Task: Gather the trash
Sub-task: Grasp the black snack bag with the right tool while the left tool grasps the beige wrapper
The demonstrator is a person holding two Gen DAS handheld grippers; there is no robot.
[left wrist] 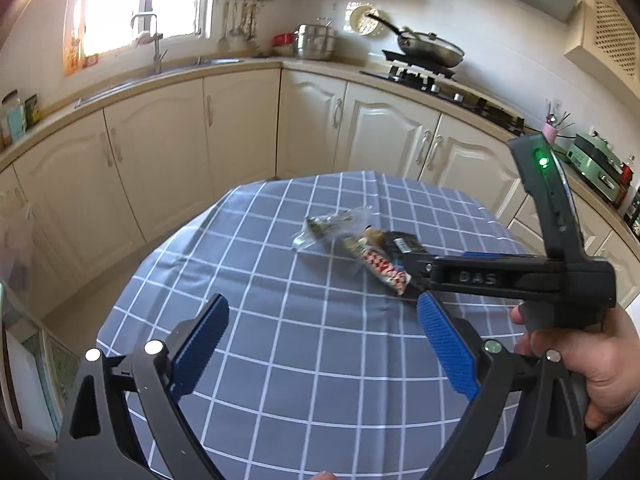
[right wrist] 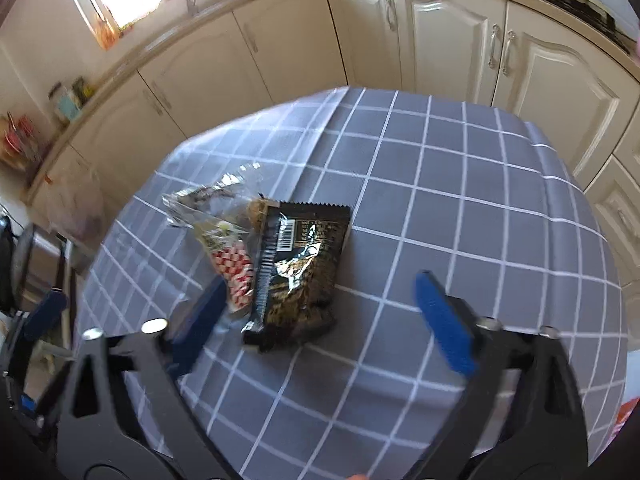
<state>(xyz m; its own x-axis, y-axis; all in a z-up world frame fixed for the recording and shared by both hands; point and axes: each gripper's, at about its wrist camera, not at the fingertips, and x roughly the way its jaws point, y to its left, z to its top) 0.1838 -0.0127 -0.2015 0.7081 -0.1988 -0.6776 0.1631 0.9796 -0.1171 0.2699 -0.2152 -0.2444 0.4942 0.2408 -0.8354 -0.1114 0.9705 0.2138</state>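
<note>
Over at the left, the left gripper (left wrist: 323, 334) hangs above the near part of the counter (left wrist: 280, 320), which is covered in a grey cloth with a white grid; its blue-padded fingers (left wrist: 202, 342) are spread wide and released, with nothing between them. Further in, toward the middle of the counter, the trash lies in a small cluster: a crumpled clear wrapper (right wrist: 208, 198) sits leftmost, a red-and-white checked wrapper (right wrist: 236, 274) lies just beside and partly under it, and a black and gold snack packet (right wrist: 298, 264) overlaps the checked one on its right side. The right gripper (right wrist: 320, 316) is low over this cluster, its fingers (right wrist: 442, 322) also parted and released, with the near end of the black packet lying between them and the left finger close to the checked wrapper; whether either finger touches the trash I cannot tell. From the left wrist view the right gripper's body reaches in from the right, held in a bare hand (left wrist: 592, 364). Cream cabinets (left wrist: 240, 128) run behind the counter.
</note>
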